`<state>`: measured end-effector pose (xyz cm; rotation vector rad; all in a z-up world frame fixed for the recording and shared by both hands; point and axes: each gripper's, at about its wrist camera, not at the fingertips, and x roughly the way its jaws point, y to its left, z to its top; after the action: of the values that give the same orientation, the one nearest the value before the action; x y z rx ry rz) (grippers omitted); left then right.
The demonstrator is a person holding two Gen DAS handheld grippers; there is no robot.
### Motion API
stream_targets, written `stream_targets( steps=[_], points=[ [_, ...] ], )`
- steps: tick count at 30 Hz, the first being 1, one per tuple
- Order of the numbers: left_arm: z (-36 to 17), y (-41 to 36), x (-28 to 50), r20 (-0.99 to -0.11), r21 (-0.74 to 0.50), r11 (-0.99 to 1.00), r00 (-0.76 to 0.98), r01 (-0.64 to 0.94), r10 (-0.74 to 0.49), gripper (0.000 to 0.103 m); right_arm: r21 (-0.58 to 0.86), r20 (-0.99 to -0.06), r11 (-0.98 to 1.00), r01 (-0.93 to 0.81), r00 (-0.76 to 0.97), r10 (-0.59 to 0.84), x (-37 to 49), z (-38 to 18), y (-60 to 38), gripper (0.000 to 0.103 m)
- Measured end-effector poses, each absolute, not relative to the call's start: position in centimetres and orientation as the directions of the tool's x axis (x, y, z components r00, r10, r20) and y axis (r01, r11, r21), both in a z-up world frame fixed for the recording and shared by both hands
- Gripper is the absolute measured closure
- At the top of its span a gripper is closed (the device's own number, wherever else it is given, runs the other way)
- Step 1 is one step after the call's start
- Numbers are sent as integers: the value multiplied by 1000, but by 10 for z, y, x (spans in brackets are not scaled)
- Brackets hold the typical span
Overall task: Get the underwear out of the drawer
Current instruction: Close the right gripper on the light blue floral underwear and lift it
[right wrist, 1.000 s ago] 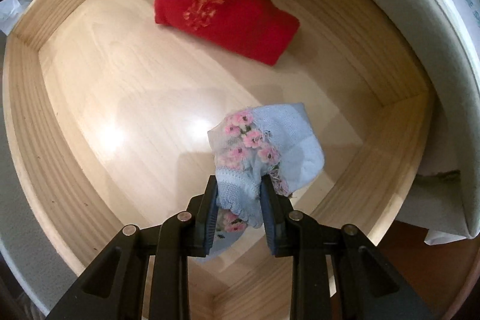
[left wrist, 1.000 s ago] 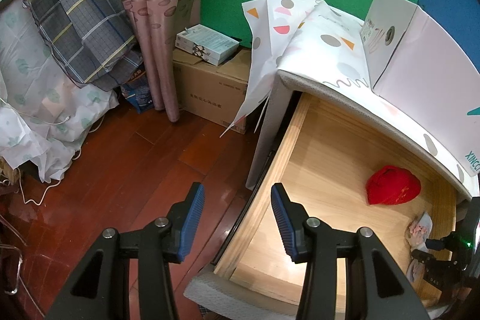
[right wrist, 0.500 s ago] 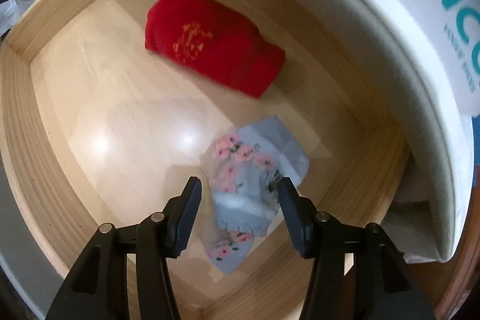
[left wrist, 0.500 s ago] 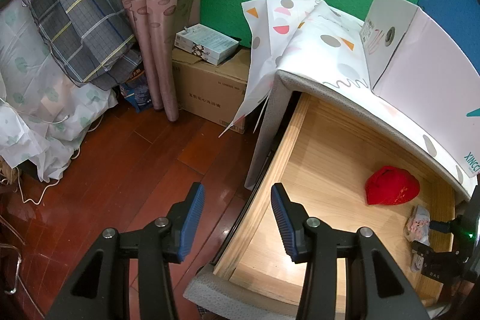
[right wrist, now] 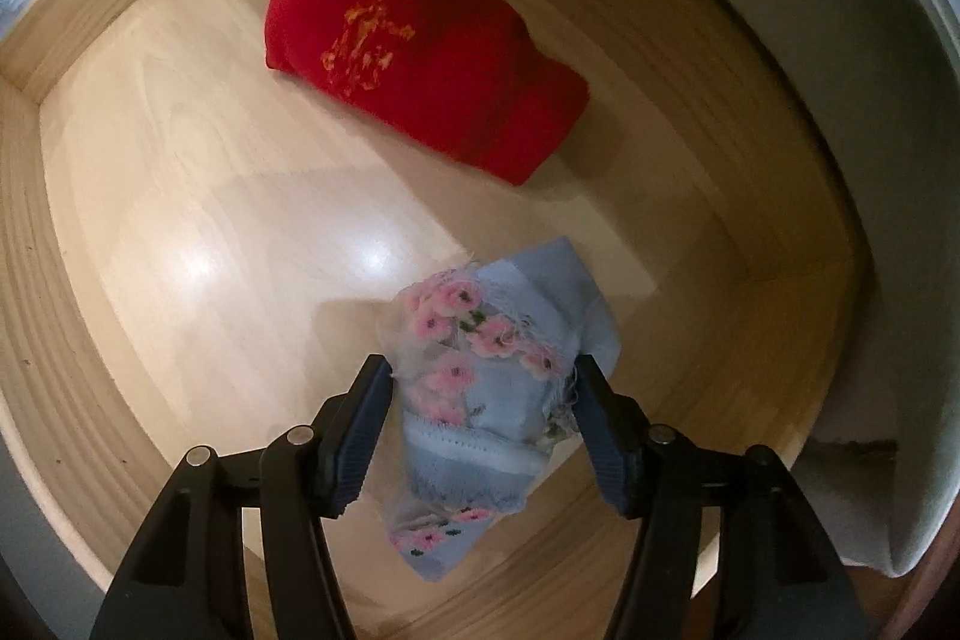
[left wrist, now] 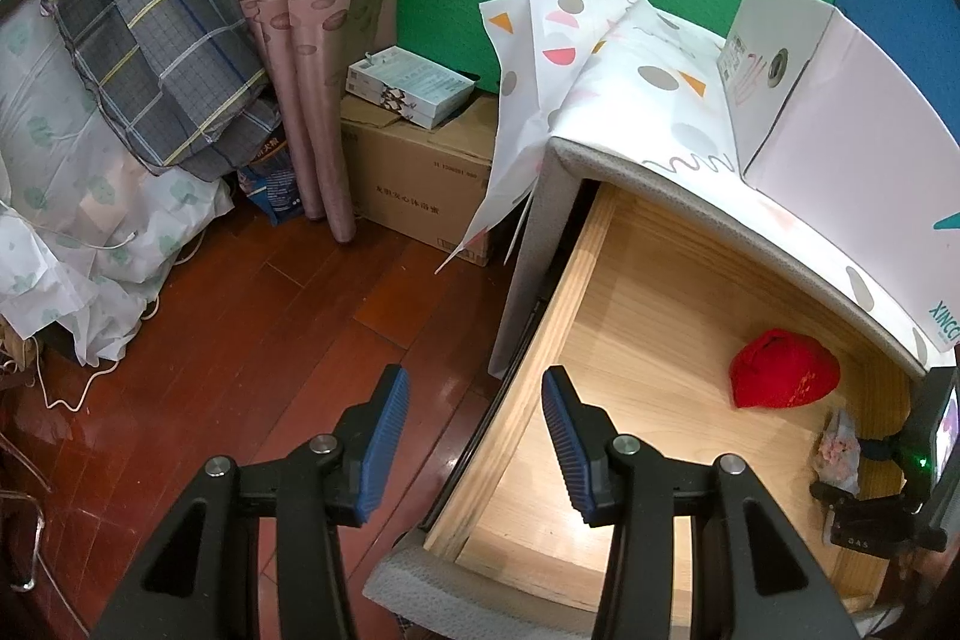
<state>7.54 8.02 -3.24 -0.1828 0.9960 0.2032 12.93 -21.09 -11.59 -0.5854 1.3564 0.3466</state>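
Note:
The wooden drawer (right wrist: 36, 280) stands pulled out. On its floor near the front right corner lies the pale blue underwear (right wrist: 492, 400) with pink flowers. My right gripper (right wrist: 483, 400) points down over it with its jaws opening. The cloth sits loose between the pads, not pinched. A folded red garment (right wrist: 420, 58) with gold embroidery lies farther back. In the left wrist view my left gripper (left wrist: 474, 400) hangs open and empty over the drawer's left wall (left wrist: 576, 280). The red garment (left wrist: 783, 370) and blue underwear (left wrist: 837, 445) show at the right.
A white box (left wrist: 840, 130) stands on the cabinet's patterned cover (left wrist: 630, 70), overhanging the drawer's back. Left of the cabinet are a cardboard box (left wrist: 420, 184), a curtain (left wrist: 306, 40), plaid bedding (left wrist: 150, 10) and red wooden floor (left wrist: 270, 340).
My right gripper was shut on the blue underwear; its jaws have spread and the cloth now rests on the drawer floor. The gripper shifted toward the drawer's right side. The left gripper kept still.

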Motion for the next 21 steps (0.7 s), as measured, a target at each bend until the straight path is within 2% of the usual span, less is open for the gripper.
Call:
stream_targets(
  steps=[5,16,21],
  points=[
    [-33,81,75,-845,-62,965,528,-255,85,56,-147,-987,823,-549,139,-83,130,-122,-213,56],
    [-32,81,75,-844,-70,965,530,-254,78,56,-72,-996,880,-470,-11,-88,124,-127,-209,58],
    [-32,81,76,-843,-78,965,534,-251,71,56,-47,-993,926,-375,-82,-83,122,-131,-209,58]
  ],
)
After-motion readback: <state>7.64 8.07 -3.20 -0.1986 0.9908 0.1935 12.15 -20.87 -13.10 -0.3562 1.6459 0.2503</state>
